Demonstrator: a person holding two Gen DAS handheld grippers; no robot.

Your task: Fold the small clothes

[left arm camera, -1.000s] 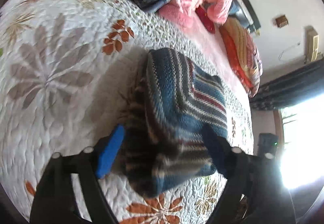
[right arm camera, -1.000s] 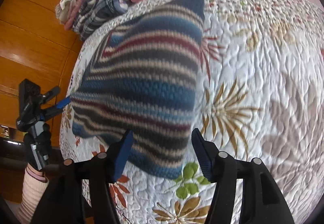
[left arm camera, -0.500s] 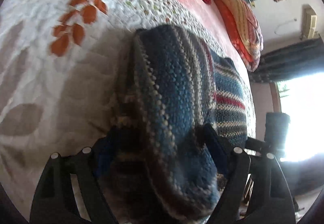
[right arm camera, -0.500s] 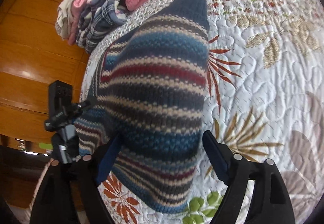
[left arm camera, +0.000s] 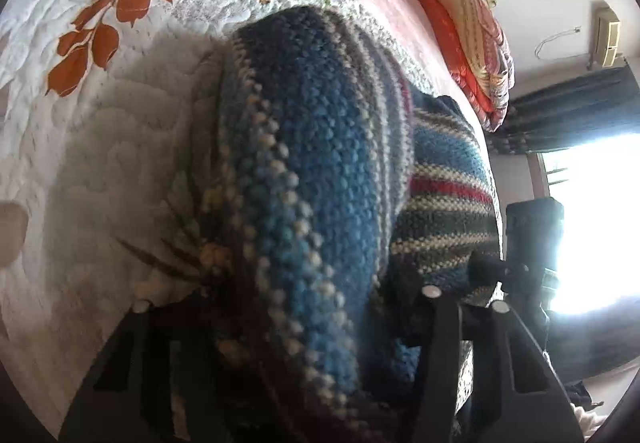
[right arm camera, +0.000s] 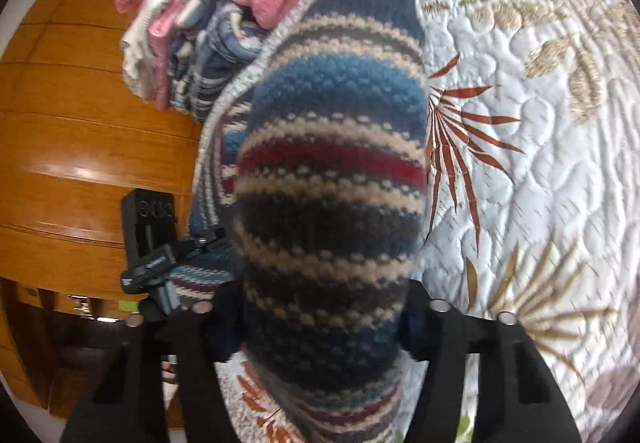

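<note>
Both tongs, left tongs [left arm camera: 296, 307] and right tongs [right arm camera: 320, 307], are straddling the striped knit garment [right arm camera: 332, 171] lying on the quilted bed [right arm camera: 520, 123], fingers spread wide around its bulk; whether either is gripping is unclear. Both should be closing evenly, keeping edges aligned.

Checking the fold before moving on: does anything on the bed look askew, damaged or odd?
Nothing stands out. The striped sweater is bunched between the fingers of both the left gripper and right gripper, with no visible damage. The quilt lies flat; the clothes pile sits loosely heaped at its edge.
</note>
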